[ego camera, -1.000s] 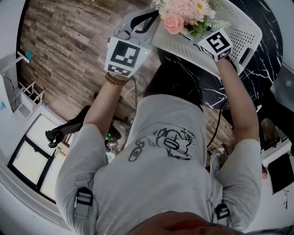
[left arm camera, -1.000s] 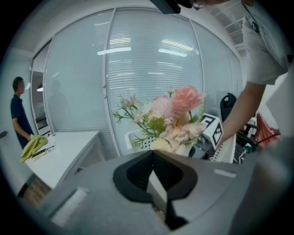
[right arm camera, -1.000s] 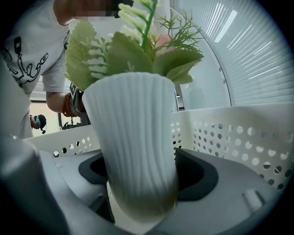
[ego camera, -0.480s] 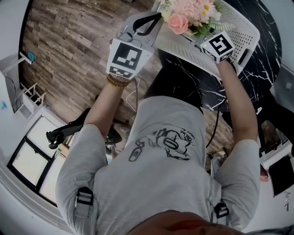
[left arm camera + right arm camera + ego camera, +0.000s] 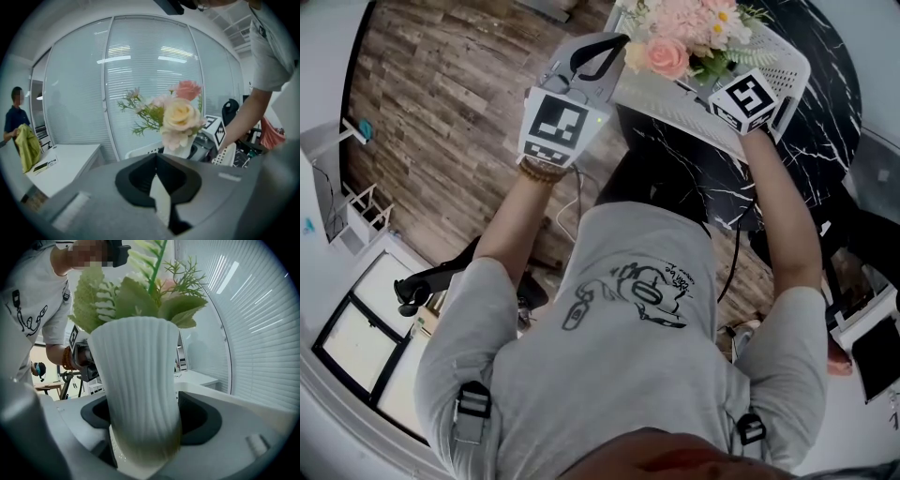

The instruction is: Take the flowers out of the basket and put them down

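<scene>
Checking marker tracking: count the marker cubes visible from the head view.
2. One cube sits above the person's left wrist, off the basket's left edge; the other sits at the basket's near rim, right of the flowers. None seems hidden.

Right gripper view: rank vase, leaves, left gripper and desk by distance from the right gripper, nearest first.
1. White ribbed vase: centre, gripped between the jaws.
2. Green leaves: straight above, at the vase's mouth.
3. Left gripper: left, beyond the vase.
4. White desk: right, far background.
</scene>
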`<state>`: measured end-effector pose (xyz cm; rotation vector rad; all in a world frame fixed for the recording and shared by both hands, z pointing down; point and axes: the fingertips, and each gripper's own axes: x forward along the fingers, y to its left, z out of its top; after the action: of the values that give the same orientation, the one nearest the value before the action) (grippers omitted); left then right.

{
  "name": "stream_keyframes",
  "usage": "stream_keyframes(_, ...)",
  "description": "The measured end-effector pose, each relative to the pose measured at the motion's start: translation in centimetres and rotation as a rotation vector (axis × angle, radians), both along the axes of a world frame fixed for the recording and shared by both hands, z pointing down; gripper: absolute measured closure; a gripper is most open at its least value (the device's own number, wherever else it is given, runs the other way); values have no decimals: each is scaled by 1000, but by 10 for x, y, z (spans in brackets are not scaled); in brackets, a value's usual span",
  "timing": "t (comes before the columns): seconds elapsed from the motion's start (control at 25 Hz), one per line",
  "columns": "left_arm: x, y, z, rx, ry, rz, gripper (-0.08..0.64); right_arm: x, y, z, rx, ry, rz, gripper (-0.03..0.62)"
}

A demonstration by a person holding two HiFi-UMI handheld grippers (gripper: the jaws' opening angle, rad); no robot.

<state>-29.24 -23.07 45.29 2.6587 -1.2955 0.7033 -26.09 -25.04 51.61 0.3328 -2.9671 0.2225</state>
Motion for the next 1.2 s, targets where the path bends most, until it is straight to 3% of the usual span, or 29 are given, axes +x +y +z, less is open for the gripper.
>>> stream_keyframes(0.72, 29, 3, -77, 117, 21, 29, 557, 8, 15, -99, 74, -20, -41, 190)
stream_keyframes(1.2, 44, 8, -136, 183, 53, 38, 557, 11, 24, -168, 77, -59, -65, 190)
